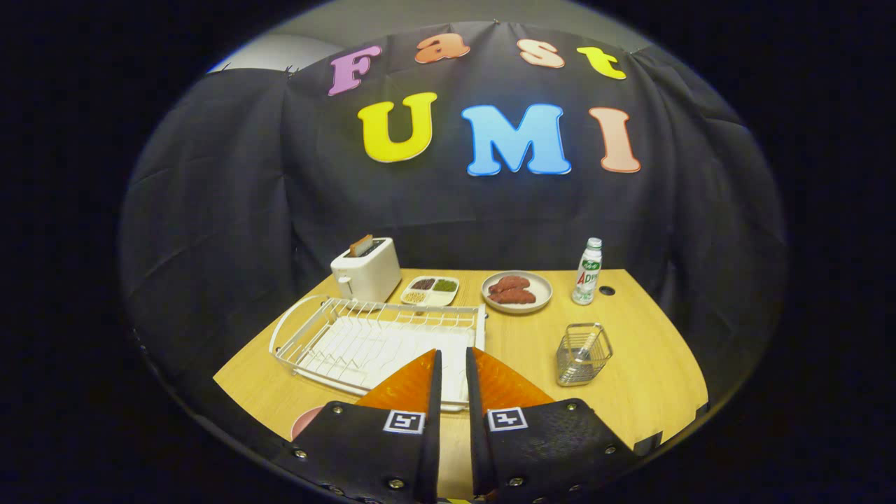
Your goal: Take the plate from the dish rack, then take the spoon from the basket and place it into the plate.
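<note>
The dish rack (378,343) is a white wire frame on a pale tray, lying just ahead of the gripper's (453,364) fingertips and reaching off to their left; its slots look bare. A small pinkish curved edge (306,422) peeks out beside the left finger, low by the near table edge; it may be the plate, but too little shows to tell.

The wire basket (584,354) stands ahead and to the right of the fingers, well apart from them, with the spoon (585,348) leaning inside it, handle tilted up. The spoon is pale and hard to make out through the mesh.

The gripper's two fingers stand nearly together, with only a narrow slit between them and nothing held in it. Each finger base carries a small square black-and-white marker.

Beyond the rack, a white toaster (366,271) stands with a slice of toast (361,245) sticking up from its slot. To its right lie a small divided dish (430,290) with dark, green and yellowish fillings, then a round plate with reddish pieces of food (516,291). Farther right stands a small white bottle (588,271) with a green label; its lettering is too small to read surely. All of it rests on a light wooden table (651,392).
</note>
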### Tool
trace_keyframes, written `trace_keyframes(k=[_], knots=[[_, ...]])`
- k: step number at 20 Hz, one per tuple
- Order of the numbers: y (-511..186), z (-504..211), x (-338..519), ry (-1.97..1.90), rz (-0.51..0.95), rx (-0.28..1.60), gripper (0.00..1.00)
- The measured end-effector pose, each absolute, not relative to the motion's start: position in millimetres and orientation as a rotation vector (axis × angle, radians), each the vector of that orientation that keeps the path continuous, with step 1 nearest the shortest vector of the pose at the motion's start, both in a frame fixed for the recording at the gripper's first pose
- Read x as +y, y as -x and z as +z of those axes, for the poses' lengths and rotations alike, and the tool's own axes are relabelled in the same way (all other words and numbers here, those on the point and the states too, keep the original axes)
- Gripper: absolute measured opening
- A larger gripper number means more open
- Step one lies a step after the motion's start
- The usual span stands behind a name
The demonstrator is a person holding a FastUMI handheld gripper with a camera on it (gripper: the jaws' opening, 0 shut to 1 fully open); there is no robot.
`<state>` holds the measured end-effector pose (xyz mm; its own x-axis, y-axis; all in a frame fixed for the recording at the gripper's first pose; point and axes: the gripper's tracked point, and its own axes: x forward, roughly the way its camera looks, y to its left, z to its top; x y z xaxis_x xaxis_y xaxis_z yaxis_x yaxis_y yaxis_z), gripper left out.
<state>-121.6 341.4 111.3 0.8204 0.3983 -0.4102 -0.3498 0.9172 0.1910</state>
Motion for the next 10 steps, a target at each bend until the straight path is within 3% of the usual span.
trace_keyframes(k=[10], knots=[[75, 266, 253, -0.148, 0.359, 0.177, 0.18]])
